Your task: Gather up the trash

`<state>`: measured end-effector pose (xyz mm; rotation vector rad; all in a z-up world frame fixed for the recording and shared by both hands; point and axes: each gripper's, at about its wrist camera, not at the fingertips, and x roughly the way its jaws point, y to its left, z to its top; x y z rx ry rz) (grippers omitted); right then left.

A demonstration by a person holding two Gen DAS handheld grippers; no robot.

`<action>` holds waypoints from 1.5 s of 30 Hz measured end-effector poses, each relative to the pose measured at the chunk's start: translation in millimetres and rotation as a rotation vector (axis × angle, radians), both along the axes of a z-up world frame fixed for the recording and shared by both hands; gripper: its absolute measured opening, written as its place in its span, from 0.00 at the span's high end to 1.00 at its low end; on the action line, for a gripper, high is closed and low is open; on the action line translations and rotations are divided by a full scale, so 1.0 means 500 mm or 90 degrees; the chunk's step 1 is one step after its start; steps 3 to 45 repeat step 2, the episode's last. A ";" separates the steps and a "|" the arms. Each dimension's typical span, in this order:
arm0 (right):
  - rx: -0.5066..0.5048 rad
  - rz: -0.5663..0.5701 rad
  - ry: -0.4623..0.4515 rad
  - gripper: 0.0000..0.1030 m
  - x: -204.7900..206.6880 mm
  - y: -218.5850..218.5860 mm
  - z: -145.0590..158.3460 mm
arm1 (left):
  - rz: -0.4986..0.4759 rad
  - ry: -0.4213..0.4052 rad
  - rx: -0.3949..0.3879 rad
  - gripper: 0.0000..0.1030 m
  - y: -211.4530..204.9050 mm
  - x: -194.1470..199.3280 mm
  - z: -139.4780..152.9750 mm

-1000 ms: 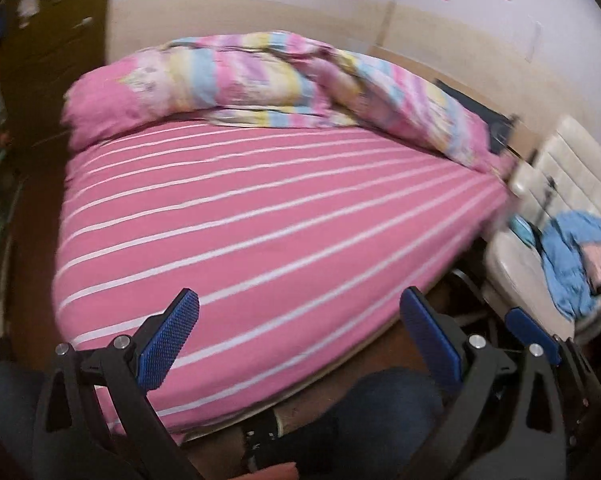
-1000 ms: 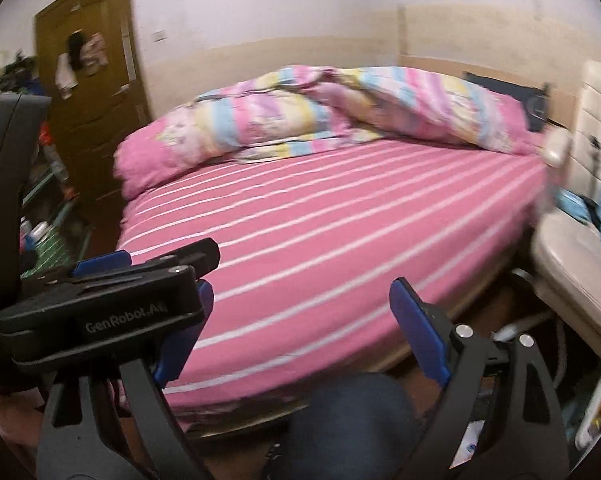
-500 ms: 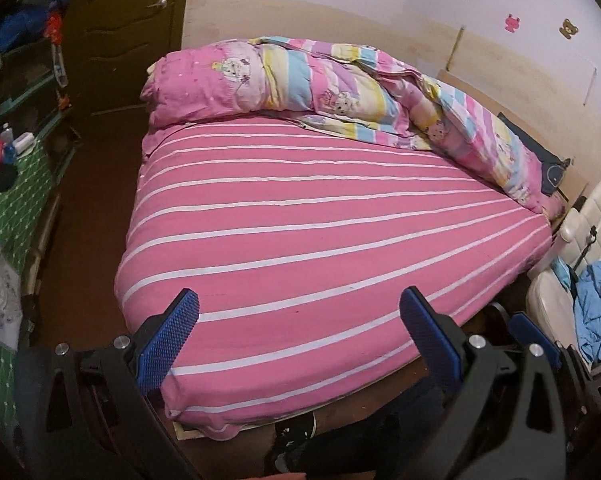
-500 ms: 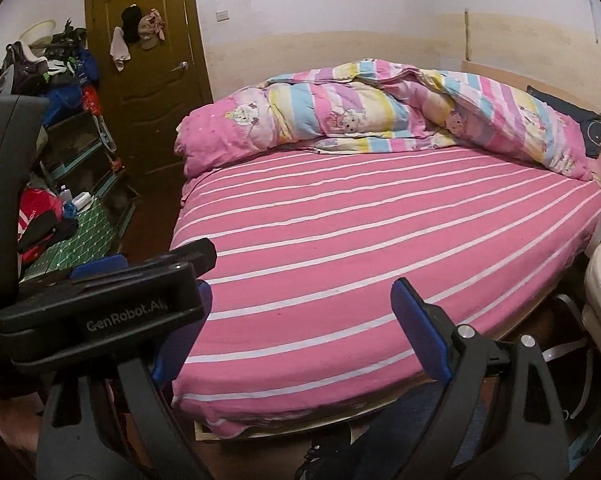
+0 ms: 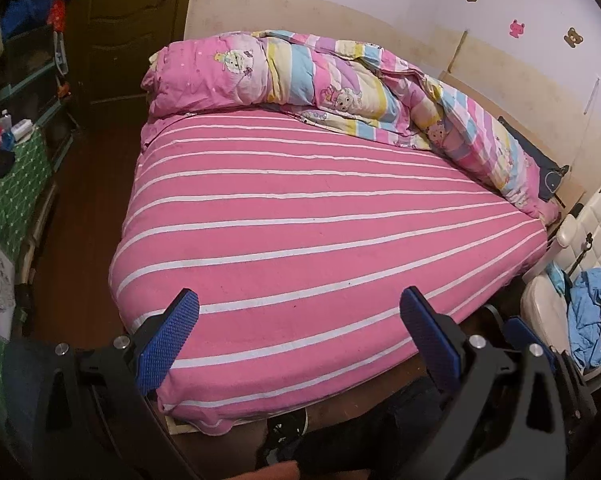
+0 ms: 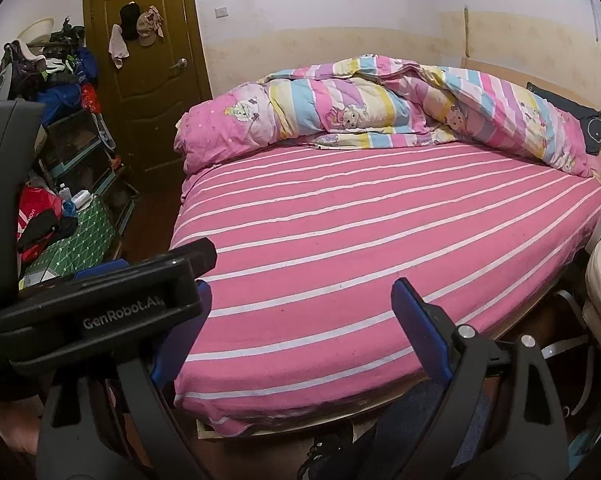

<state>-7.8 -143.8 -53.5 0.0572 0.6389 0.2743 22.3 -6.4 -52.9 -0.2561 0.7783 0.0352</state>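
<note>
Trash is not something I can pick out in either view; the pink striped bed (image 5: 320, 240) lies bare across its sheet, and whatever litter there may be is either too small to tell or hidden out of frame.

Over the near edge of that bed, the left gripper (image 5: 298, 326) hangs with its blue pads spread wide and nothing between them. The right gripper (image 6: 296, 320) is likewise spread and holds nothing, though its left finger is largely covered by the black body of the other gripper, lettered "GenRobot.AI", which crosses the lower left of the right wrist view.

At the head of the bed a rumpled quilt (image 6: 380, 108) in pink, blue and yellow stripes runs along the wall, partly covering a dark pillow (image 6: 580, 120). Below the mattress edge a dark shoe (image 5: 284, 430) and a trouser leg of the person show, cut off by the frame.

To the right stands a white padded chair (image 5: 592, 228) with blue clothes (image 5: 592, 312) heaped on its seat; only its edge shows in the right wrist view. To the left a brown door (image 6: 148, 64) has caps hung on it, and beside it cluttered shelves (image 6: 72, 136) and a green patterned cloth (image 6: 80, 236) carry things too jumbled to name.
</note>
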 end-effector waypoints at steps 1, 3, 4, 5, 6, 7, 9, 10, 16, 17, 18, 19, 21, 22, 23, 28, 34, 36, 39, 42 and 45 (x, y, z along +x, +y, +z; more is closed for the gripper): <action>0.001 -0.001 0.002 0.12 0.000 0.001 -0.002 | 0.000 0.001 0.001 0.05 -0.001 -0.002 -0.001; 0.002 -0.001 0.004 0.12 -0.001 0.002 -0.004 | 0.001 0.004 0.001 0.05 -0.003 -0.002 -0.003; 0.002 -0.001 0.004 0.12 -0.001 0.002 -0.004 | 0.001 0.004 0.001 0.05 -0.003 -0.002 -0.003; 0.002 -0.001 0.004 0.12 -0.001 0.002 -0.004 | 0.001 0.004 0.001 0.05 -0.003 -0.002 -0.003; 0.002 -0.001 0.004 0.12 -0.001 0.002 -0.004 | 0.001 0.004 0.001 0.05 -0.003 -0.002 -0.003; 0.002 -0.001 0.004 0.12 -0.001 0.002 -0.004 | 0.001 0.004 0.001 0.05 -0.003 -0.002 -0.003; 0.002 -0.001 0.004 0.12 -0.001 0.002 -0.004 | 0.001 0.004 0.001 0.05 -0.003 -0.002 -0.003; 0.002 -0.001 0.004 0.12 -0.001 0.002 -0.004 | 0.001 0.004 0.001 0.05 -0.003 -0.002 -0.003; 0.002 -0.001 0.004 0.12 -0.001 0.002 -0.004 | 0.001 0.004 0.001 0.05 -0.003 -0.002 -0.003; 0.002 -0.001 0.004 0.12 -0.001 0.002 -0.004 | 0.001 0.004 0.001 0.05 -0.003 -0.002 -0.003; 0.002 -0.001 0.004 0.12 -0.001 0.002 -0.004 | 0.001 0.004 0.001 0.05 -0.003 -0.002 -0.003; 0.002 -0.001 0.004 0.12 -0.001 0.002 -0.004 | 0.001 0.004 0.001 0.05 -0.003 -0.002 -0.003; 0.002 -0.001 0.004 0.12 -0.001 0.002 -0.004 | 0.001 0.004 0.001 0.05 -0.003 -0.002 -0.003; 0.002 -0.001 0.004 0.12 -0.001 0.002 -0.004 | 0.001 0.004 0.001 0.05 -0.003 -0.002 -0.003; 0.002 -0.001 0.004 0.12 -0.001 0.002 -0.004 | 0.001 0.004 0.001 0.05 -0.003 -0.002 -0.003; 0.002 -0.001 0.004 0.12 -0.001 0.002 -0.004 | 0.001 0.004 0.001 0.05 -0.003 -0.002 -0.003; 0.002 -0.001 0.004 0.12 -0.001 0.002 -0.004 | 0.001 0.004 0.001 0.05 -0.003 -0.002 -0.003; 0.002 -0.001 0.004 0.12 -0.001 0.002 -0.004 | 0.001 0.004 0.001 0.05 -0.003 -0.002 -0.003; 0.002 -0.001 0.004 0.12 -0.001 0.002 -0.004 | 0.001 0.004 0.001 0.05 -0.003 -0.002 -0.003; 0.002 -0.001 0.004 0.12 -0.001 0.002 -0.004 | 0.001 0.004 0.001 0.05 -0.003 -0.002 -0.003; 0.002 -0.001 0.004 0.12 -0.001 0.002 -0.004 | 0.001 0.004 0.001 0.05 -0.003 -0.002 -0.003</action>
